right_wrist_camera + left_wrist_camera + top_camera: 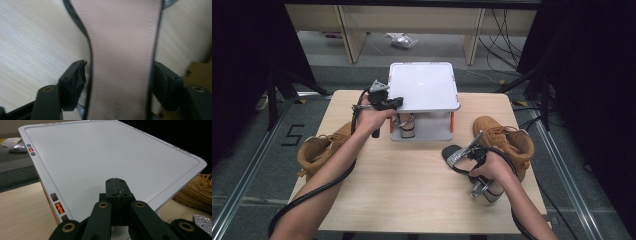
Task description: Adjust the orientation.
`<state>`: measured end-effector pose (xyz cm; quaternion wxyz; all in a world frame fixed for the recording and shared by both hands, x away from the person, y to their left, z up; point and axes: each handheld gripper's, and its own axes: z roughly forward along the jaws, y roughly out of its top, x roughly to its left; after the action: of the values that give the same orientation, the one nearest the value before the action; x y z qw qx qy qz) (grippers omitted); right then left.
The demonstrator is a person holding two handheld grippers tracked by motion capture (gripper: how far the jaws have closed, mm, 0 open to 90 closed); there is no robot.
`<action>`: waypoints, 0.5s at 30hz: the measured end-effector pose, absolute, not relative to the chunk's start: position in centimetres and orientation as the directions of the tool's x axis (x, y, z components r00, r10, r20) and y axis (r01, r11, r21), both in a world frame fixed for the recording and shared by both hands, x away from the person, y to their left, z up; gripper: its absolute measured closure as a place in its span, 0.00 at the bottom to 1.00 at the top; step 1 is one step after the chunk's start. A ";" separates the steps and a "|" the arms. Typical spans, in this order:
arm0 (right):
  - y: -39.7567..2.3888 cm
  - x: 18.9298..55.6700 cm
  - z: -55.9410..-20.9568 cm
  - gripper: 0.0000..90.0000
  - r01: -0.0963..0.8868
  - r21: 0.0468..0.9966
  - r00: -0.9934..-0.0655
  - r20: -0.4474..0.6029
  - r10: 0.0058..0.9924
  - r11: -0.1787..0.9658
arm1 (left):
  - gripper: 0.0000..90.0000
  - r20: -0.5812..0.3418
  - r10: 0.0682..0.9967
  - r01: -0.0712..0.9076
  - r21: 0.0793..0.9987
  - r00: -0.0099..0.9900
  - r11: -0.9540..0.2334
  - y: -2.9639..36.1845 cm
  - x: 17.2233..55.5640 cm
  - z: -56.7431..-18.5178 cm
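My right gripper (pixel 120 82) has its jaws set wide, one on each side of a high-heeled shoe (pixel 125 50). The right jaw sits against the shoe's edge; beside the left jaw a thin gap seems to show, so I cannot tell whether the shoe is truly clamped. The shoe's inside lining is pale pink with a stitched line along each edge and a black rim around it. Near the bottom of the lining there is faint stamped lettering, too blurred to read. From the high view, my right hand (pixel 492 167) has this gripper (pixel 462 152) over the right part of the wooden table (pixel 412 185), the shoe's dark front end pointing left and its silvery heel low by my wrist. Just behind it stands a tan lace-up boot (pixel 504 137).

My left gripper (pixel 116 188) has its jaws pressed together with nothing between them, hovering at the near edge of a white two-level rack (pixel 100 157) with small orange and grey clips along its rim. From above, another shoe (pixel 407 125) sits on the rack's lower level, and a second tan boot (pixel 319 147) lies at the table's left edge under my left forearm.
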<state>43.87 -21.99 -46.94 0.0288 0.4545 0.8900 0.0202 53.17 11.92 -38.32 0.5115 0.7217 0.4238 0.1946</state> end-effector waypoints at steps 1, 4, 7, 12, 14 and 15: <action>-21.8 43.8 -47.0 0.43 0.813 0.065 -0.577 -0.047 0.815 0.579 | 0.99 -0.151 0.811 0.412 0.903 0.565 -0.119 11.9 53.2 -38.3; -21.9 43.7 -46.8 0.46 0.823 0.055 -0.563 -0.044 0.825 0.565 | 0.99 -0.149 0.811 0.412 0.903 0.565 -0.121 11.9 53.2 -38.3; -21.7 43.6 -46.8 0.46 0.830 0.061 -0.552 -0.052 0.832 0.554 | 0.99 -0.149 0.811 0.412 0.903 0.566 -0.122 11.9 53.2 -38.3; -21.3 43.4 -46.7 0.45 0.849 0.044 -0.525 -0.033 0.850 0.526 | 0.99 -0.148 0.811 0.414 0.902 0.567 -0.125 11.9 53.2 -38.3; -21.5 43.5 -46.8 0.45 0.849 0.050 -0.526 -0.020 0.850 0.526 | 0.99 -0.148 0.811 0.416 0.901 0.567 -0.126 11.9 53.2 -38.2; -21.6 43.5 -46.9 0.45 0.852 0.056 -0.521 -0.013 0.854 0.521 | 0.99 -0.147 0.811 0.415 0.901 0.567 -0.127 11.9 53.2 -38.2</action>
<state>43.54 -21.61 -46.87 0.0193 0.4891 0.8717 0.0214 53.20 11.91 -38.23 0.5079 0.7249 0.4228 0.1945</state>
